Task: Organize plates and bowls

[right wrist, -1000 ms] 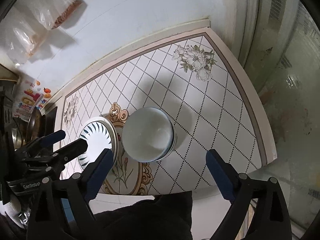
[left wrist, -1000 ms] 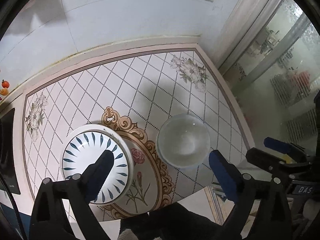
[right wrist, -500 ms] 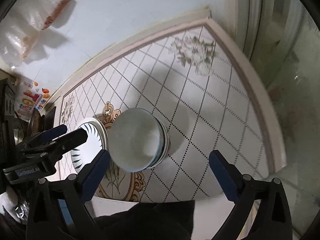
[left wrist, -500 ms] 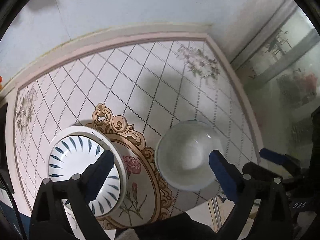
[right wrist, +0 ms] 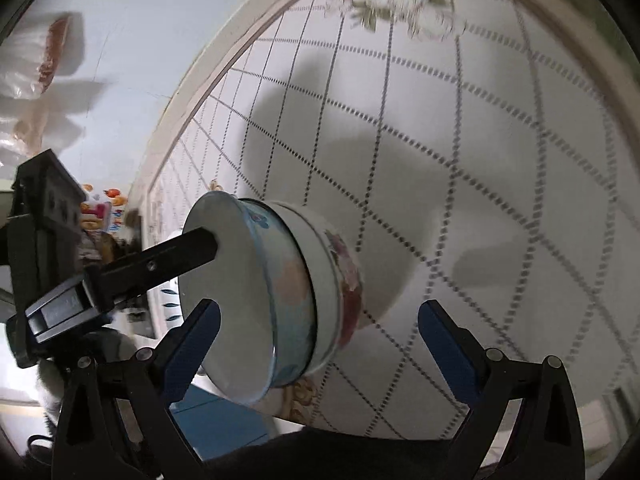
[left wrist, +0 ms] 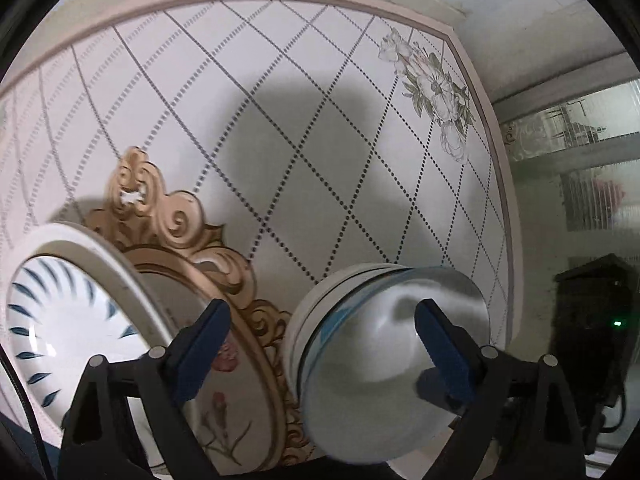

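Two nested bowls point(right wrist: 280, 300) on tabletop point(left wrist: 320, 140), nothing inside; plate point(left wrist: 72, 320) beside. Left gripper point(left wrist: 320, 344) just narrowed, still unclenched around top bowl's rim; right gripper point(right wrist: 320, 340) released.

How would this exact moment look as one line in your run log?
phase: approach | left gripper: open, jaws closing, straddling stacked bowls' rim | right gripper: open beside bowls | plate: untouched

Bowls point(right wrist: 280, 288): two, nested in one stack (blue-patterned one inside a flowered one)
Plates point(left wrist: 76, 320): one, white with blue leaf marks
Claws: two, left point(left wrist: 320, 344) and right point(right wrist: 320, 344)
Worktop point(left wrist: 300, 140): one, tiled
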`<state>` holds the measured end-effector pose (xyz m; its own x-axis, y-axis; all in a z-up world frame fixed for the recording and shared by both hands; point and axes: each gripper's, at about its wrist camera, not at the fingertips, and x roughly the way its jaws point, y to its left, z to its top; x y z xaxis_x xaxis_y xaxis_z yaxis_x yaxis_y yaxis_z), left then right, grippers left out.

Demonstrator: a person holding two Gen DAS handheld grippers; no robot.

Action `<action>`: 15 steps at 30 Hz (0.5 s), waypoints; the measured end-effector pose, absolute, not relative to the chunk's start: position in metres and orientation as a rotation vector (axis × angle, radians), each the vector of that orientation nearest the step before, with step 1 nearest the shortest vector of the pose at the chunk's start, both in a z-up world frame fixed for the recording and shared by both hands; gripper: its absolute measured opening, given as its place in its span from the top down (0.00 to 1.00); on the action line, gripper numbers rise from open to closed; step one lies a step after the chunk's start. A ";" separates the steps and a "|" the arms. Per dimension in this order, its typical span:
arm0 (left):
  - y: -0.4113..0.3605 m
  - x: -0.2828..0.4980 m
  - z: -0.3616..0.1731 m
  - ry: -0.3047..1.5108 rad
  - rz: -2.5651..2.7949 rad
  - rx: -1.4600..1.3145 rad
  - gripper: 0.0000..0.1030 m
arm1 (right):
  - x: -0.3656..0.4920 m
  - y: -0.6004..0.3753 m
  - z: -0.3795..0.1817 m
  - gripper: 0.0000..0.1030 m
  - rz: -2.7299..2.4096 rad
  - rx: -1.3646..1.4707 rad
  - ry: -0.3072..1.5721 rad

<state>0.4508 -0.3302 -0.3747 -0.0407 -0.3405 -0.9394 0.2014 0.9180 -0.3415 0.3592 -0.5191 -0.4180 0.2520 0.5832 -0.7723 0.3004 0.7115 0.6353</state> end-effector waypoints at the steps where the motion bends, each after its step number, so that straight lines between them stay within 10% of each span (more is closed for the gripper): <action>1: -0.332 0.452 -0.378 1.559 -0.445 -0.116 0.14 | 0.360 -0.519 -0.423 0.02 0.228 0.835 1.348; 6: -0.335 0.454 -0.392 1.597 -0.476 -0.127 0.37 | 0.367 -0.512 -0.441 0.02 0.266 0.870 1.362; 15: -0.336 0.450 -0.398 1.587 -0.524 -0.166 0.49 | 0.379 -0.497 -0.457 0.21 0.323 0.948 1.377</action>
<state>0.4497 -0.3359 -0.3983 -0.0982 -0.4137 -0.9051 0.2067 0.8812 -0.4252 0.3794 -0.4966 -0.4569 0.2193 0.6976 -0.6821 0.3209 0.6087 0.7256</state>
